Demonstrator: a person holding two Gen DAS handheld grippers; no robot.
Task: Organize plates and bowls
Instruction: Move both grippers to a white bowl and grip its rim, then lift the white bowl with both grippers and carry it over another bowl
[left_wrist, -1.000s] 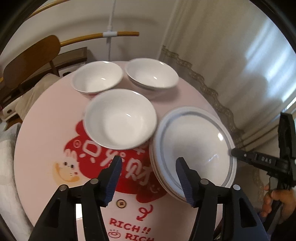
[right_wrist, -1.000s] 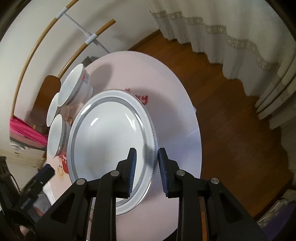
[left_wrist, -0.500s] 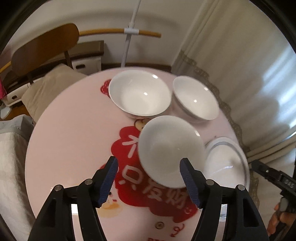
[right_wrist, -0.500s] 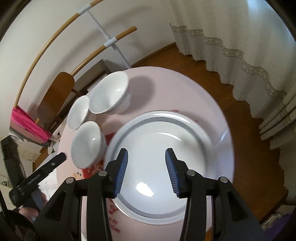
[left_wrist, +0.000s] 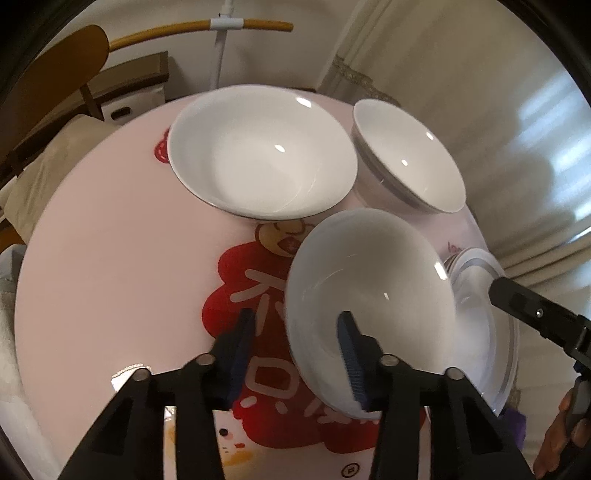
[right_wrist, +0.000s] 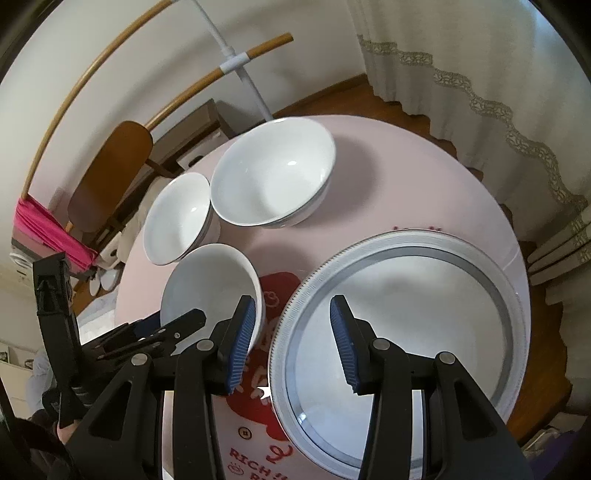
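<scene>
Left gripper (left_wrist: 295, 345), jaws just closing, straddles the near rim of one white bowl (left_wrist: 373, 295); contact looks likely but blurred. Three bowls and a plate stack (right_wrist: 406, 332), count unclear, sit on the pink table (left_wrist: 110, 258). Right gripper (right_wrist: 291, 336) hangs part open, empty, across the stack's rim.

A: What carries the dishes?
B: A round pink table (right_wrist: 424, 173) bearing a red cartoon print (left_wrist: 236, 295) and red "RICH" lettering at the lower edge of the right wrist view.

A: What lies on it?
B: Three white bowls: a large bowl (right_wrist: 273, 173) at upper centre, a second bowl (right_wrist: 177, 218) touching it on the left, a third bowl (right_wrist: 210, 291) below. A grey-rimmed stack of plates (right_wrist: 410, 325) fills the lower right.
</scene>
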